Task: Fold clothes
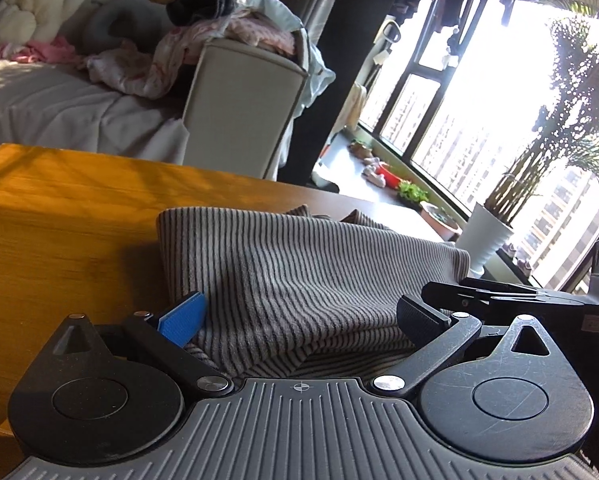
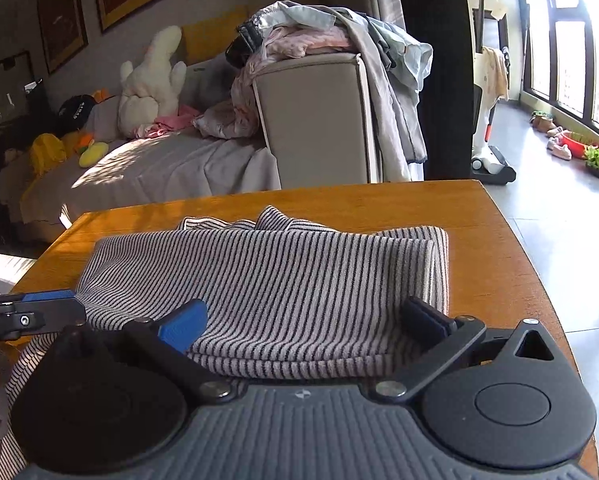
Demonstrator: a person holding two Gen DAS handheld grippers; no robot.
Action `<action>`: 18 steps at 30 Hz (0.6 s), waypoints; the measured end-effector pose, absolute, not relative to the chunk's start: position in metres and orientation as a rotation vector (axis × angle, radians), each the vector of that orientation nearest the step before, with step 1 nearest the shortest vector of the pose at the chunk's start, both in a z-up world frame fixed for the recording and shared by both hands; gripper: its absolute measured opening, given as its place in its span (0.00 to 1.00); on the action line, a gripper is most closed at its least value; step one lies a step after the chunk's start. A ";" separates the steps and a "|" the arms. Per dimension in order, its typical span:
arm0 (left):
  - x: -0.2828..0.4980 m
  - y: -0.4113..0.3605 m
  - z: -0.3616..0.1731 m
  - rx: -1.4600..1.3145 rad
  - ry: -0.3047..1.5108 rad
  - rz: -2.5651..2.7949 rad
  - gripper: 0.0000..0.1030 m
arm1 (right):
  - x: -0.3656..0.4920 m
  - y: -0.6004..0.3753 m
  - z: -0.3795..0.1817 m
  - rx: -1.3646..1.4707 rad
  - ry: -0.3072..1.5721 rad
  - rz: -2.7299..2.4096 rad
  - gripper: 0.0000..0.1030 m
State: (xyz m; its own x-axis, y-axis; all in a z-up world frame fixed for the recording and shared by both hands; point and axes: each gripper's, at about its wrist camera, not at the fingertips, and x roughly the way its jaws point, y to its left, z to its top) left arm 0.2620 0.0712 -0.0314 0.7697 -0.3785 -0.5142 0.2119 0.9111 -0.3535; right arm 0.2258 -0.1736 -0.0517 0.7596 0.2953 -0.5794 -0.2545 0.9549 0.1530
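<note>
While the striped grey garment lies folded in layers on the wooden table, both grippers sit at its near edge with their fingers spread wide and nothing pinched between them. In the left wrist view, the left gripper has its blue-padded finger at about 9 o'clock of the cloth's near fold and its dark finger at about 3 o'clock; the stacked hem of the garment fills the gap between them, reaching down to the gripper's ribbed body. At 3 o'clock in that view the black fingers of the right gripper lie just beside the cloth's right edge.

From the right wrist view, the right gripper likewise straddles the folded hem, with the blue pad at the left and the dark pad at the right, both touching or just above the fabric; which, I cannot tell. The left gripper enters at 9 o'clock, its tips against the garment's left corner, where a loose part of the cloth hangs off toward 7 o'clock. Beyond the table, at 12 o'clock, a sofa armrest carries a heap of unfolded clothes, and a white plush rabbit sits on the sofa at 11 o'clock.
</note>
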 end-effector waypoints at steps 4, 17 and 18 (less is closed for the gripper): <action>0.261 0.063 -0.031 -0.230 0.622 -0.305 1.00 | 0.223 -0.166 -0.051 0.005 0.652 0.293 1.00; 0.265 0.075 -0.035 -0.271 0.668 -0.260 1.00 | 0.206 -0.164 -0.050 -0.060 0.655 0.221 1.00; 0.266 0.077 -0.035 -0.281 0.669 -0.261 1.00 | 0.205 -0.165 -0.049 -0.068 0.657 0.215 1.00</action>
